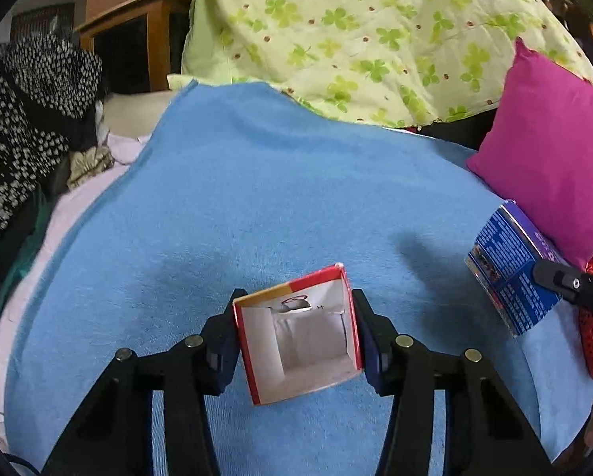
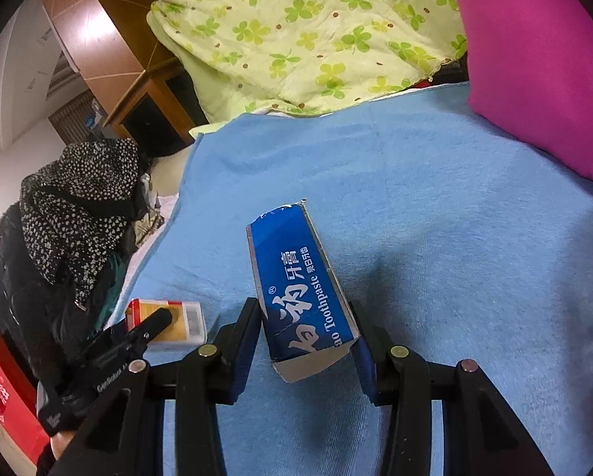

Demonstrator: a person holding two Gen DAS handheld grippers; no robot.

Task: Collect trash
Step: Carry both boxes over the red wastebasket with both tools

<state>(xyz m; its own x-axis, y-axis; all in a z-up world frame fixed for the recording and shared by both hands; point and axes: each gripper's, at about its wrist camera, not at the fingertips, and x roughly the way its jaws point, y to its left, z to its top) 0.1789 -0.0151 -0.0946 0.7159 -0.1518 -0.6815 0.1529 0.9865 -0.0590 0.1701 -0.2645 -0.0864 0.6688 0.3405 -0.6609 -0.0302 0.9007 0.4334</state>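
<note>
- Gripping one open red-and-white carton, your left gripper clamps it at lower centre of the left wrist view.
- Your right gripper is clenched on one blue toothpaste box, lower centre of its view.
- Both boxes sit over one blue towel; one magenta pillow lies at right, one clover-print quilt at top.

Red carton: small red-and-yellow box, white inside, open end facing the camera, tilted, at 6 o'clock in the left wrist view.
Toothpaste box: long blue carton with white lettering, near flap open, pointing toward 12 o'clock, lower centre in the right wrist view.
</note>
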